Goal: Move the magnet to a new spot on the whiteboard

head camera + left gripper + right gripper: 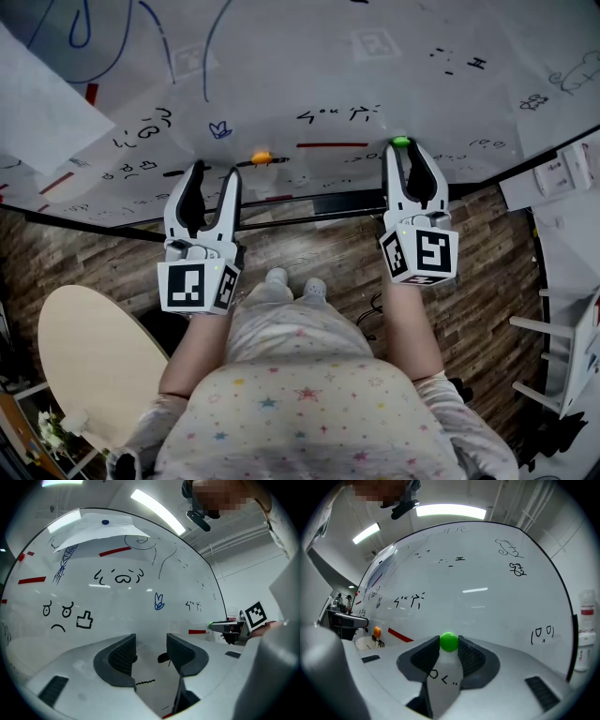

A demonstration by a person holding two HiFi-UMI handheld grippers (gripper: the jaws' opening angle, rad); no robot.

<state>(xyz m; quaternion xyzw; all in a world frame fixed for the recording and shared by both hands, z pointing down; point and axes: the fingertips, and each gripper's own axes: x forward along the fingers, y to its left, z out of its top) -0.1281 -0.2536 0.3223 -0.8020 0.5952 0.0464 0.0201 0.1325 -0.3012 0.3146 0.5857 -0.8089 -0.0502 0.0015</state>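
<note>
Whiteboard (281, 84) up front, and the green magnet (449, 641) sits just right of the red strip (332, 144), pinched in the right gripper (402, 152). Best bet: pull straight off, squeezing firmly. Left gripper (151, 645) gapes empty, left of that strip.

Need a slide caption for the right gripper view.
Right tongs grip a green magnet on the marker-scribbled whiteboard.

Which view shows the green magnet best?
The right gripper view: the green magnet sits centred, pinched by the right tool. Head view shows a small green dot; left gripper view only a distant glint.
</note>
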